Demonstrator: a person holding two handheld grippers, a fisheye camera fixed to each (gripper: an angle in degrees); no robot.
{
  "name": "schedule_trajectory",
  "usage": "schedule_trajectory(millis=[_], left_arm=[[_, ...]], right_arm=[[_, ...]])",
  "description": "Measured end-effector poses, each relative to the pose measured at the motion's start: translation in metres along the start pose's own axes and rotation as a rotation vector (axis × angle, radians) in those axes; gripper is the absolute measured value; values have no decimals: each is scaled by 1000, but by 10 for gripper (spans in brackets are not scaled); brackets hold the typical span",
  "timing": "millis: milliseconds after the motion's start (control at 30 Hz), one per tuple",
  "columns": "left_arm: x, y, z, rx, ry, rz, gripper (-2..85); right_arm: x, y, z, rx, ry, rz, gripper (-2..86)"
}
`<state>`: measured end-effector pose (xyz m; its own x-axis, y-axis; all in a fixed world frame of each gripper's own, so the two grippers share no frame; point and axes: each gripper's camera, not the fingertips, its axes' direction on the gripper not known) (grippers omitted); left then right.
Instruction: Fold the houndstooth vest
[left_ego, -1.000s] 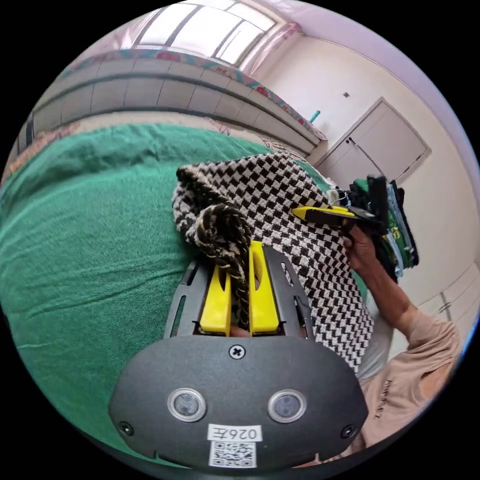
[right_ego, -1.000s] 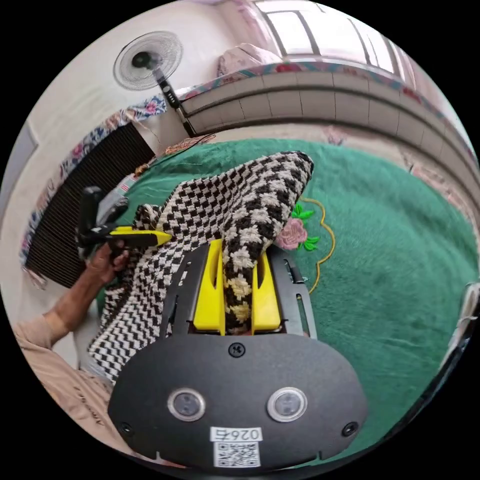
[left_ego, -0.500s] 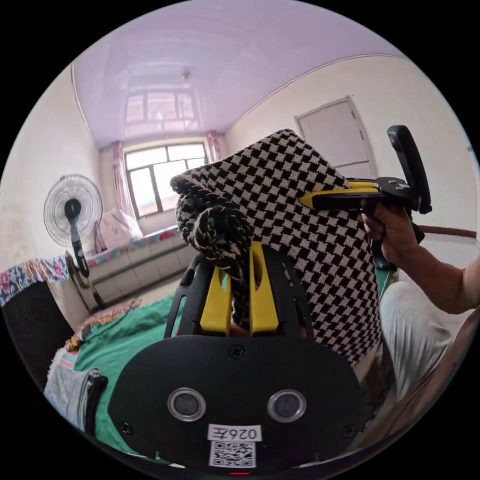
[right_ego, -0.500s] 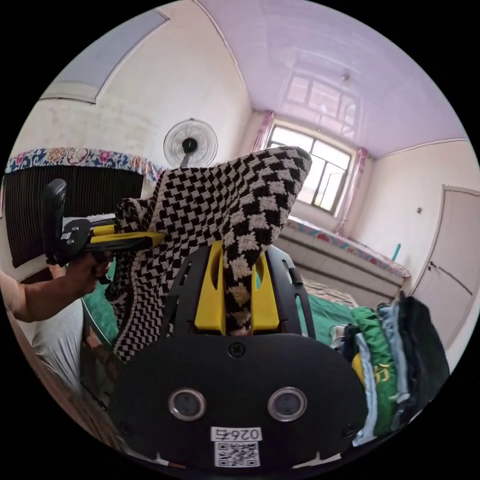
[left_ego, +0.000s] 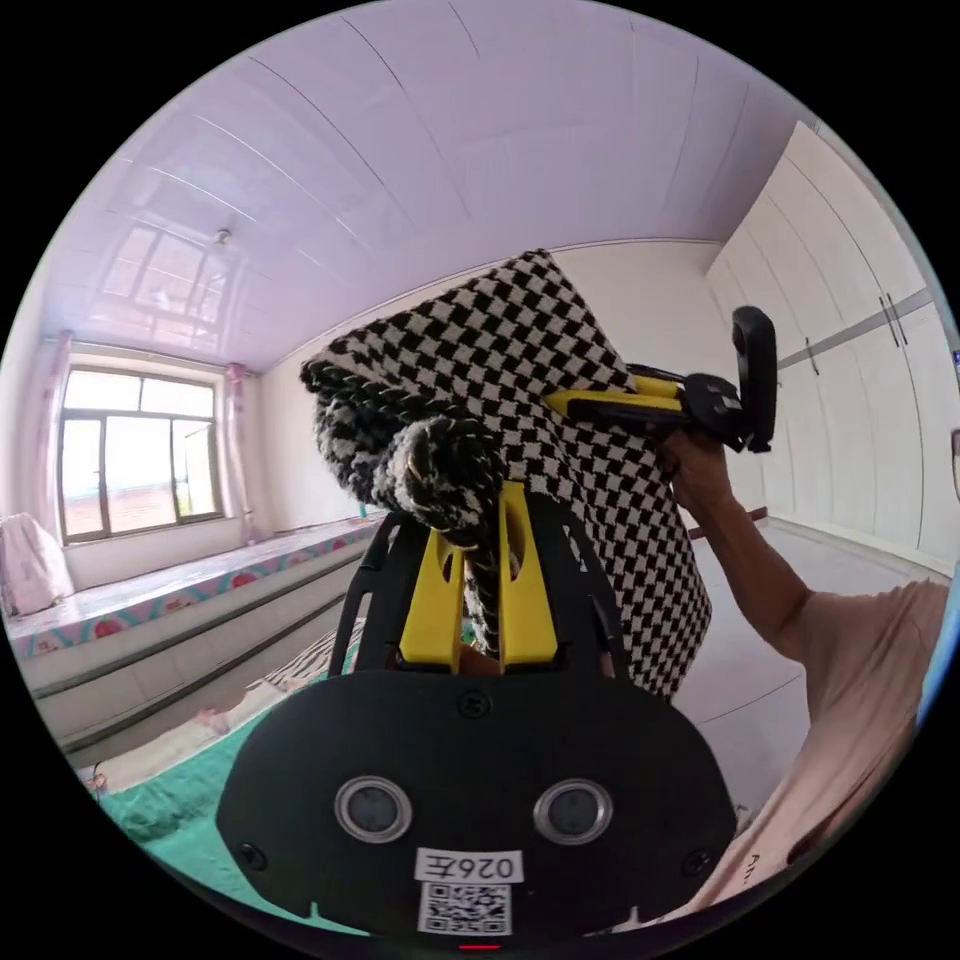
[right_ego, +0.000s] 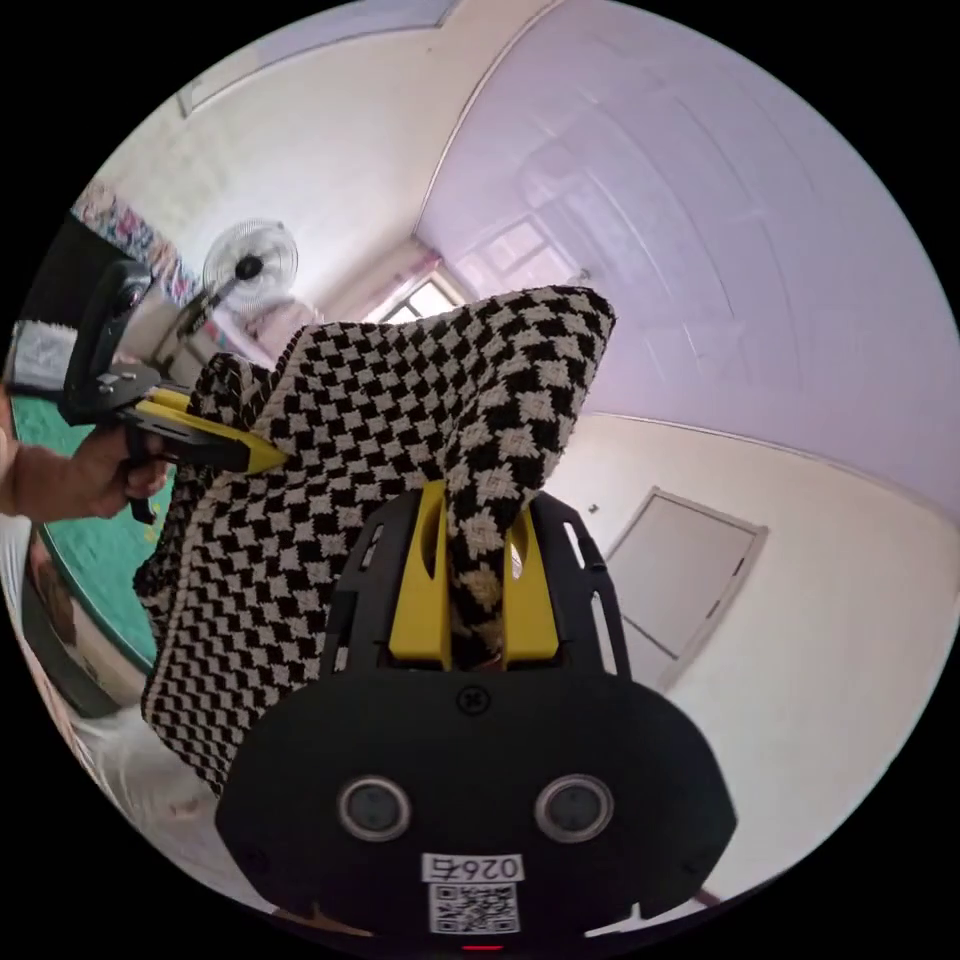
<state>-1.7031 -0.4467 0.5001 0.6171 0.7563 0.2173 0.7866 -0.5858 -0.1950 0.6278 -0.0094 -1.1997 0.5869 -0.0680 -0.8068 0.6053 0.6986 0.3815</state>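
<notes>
The black-and-white houndstooth vest (left_ego: 560, 400) hangs in the air between both grippers, lifted high against the ceiling. My left gripper (left_ego: 478, 500) is shut on a bunched, rope-like edge of it. In the left gripper view the right gripper (left_ego: 600, 402) pinches the vest's other top corner, with a hand behind it. In the right gripper view the vest (right_ego: 390, 430) drapes down to the left, and my right gripper (right_ego: 475, 505) is shut on a fold of it. The left gripper (right_ego: 255, 455) holds the far corner there.
A green bedspread (left_ego: 190, 810) lies low in the left gripper view, beside a raised platform (left_ego: 150, 620) under a window (left_ego: 130, 465). White wardrobe doors (left_ego: 870, 400) stand on the right. A standing fan (right_ego: 245, 265), a door (right_ego: 685, 590) and green cover (right_ego: 90, 560) appear in the right gripper view.
Both grippers have risen and tilted upward with the vest, from just above the green bed to high in the air. Both grips stay shut.
</notes>
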Motion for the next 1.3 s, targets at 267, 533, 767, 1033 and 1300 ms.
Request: schedule_trajectory(millis=[267, 533, 767, 1033, 1300], left_arm=[[-67, -3, 261, -82, 37, -100, 60], [-265, 195, 464, -551, 214, -618, 60], [-293, 245, 372, -429, 207, -647, 1], [-211, 255, 152, -399, -60, -359, -10], [-142, 335, -91, -346, -288, -464, -10]], right_arm=[[149, 15, 229, -394, 29, -236, 51], [119, 204, 528, -871, -153, 63, 34], [120, 150, 449, -562, 100, 45, -11], [51, 164, 481, -629, 448, -409, -9], [90, 124, 489, -620, 477, -456, -11]])
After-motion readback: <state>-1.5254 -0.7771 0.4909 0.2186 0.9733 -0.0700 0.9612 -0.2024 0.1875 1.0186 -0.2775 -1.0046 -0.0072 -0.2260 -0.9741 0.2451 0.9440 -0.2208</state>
